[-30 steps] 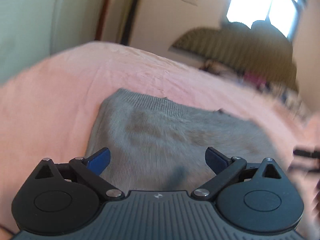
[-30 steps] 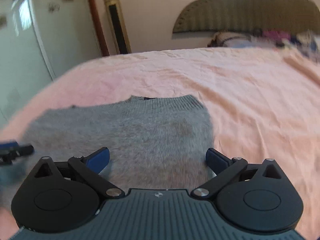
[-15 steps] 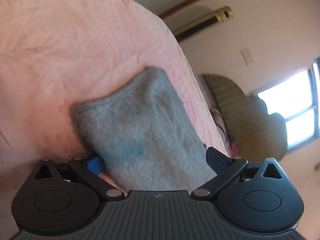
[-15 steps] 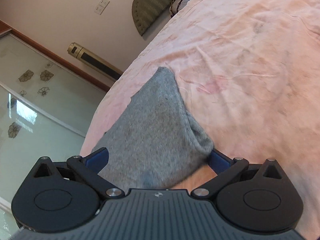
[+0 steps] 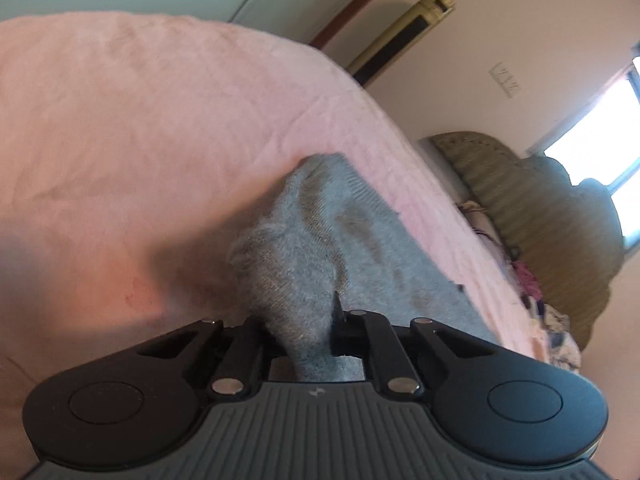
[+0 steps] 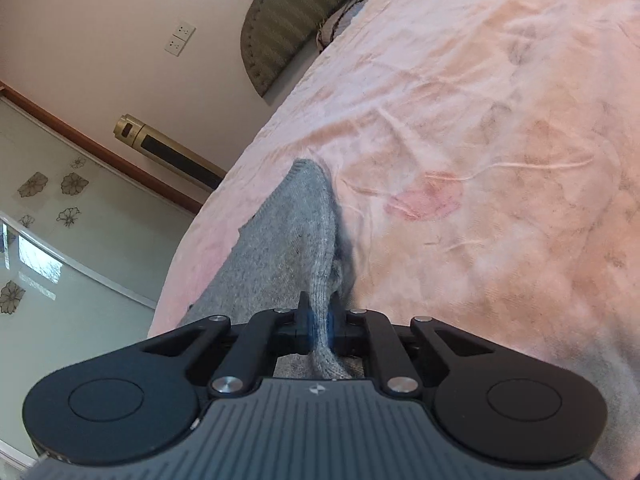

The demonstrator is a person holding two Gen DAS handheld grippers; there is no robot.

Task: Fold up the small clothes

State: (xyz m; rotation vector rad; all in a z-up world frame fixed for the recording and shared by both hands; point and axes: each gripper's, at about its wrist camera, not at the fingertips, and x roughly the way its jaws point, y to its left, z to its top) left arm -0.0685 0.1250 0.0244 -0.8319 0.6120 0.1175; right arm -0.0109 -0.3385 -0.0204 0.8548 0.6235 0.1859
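A small grey knit garment (image 5: 340, 232) lies on a pink bedsheet (image 5: 140, 120). My left gripper (image 5: 298, 312) is shut on a bunched near corner of it, and the fabric stands up in a ridge between the jaws. In the right wrist view the same grey garment (image 6: 288, 248) runs away from me as a narrow pulled fold across the sheet (image 6: 480, 120). My right gripper (image 6: 320, 312) is closing its jaws on the garment's near edge, and the blue pads press the knit between them. Both views are rolled sideways.
An olive padded headboard (image 5: 540, 208) with loose colourful clothes (image 5: 528, 280) below it stands at the bed's far end. A gold tower unit (image 6: 168, 148) stands against the wall beside a frosted glass door with flower prints (image 6: 52, 220). Wide bare sheet lies around the garment.
Both grippers were wide open over the flat garment a second ago. They rolled sideways and dropped onto its near edge, then both closed on the fabric, which now bunches up.
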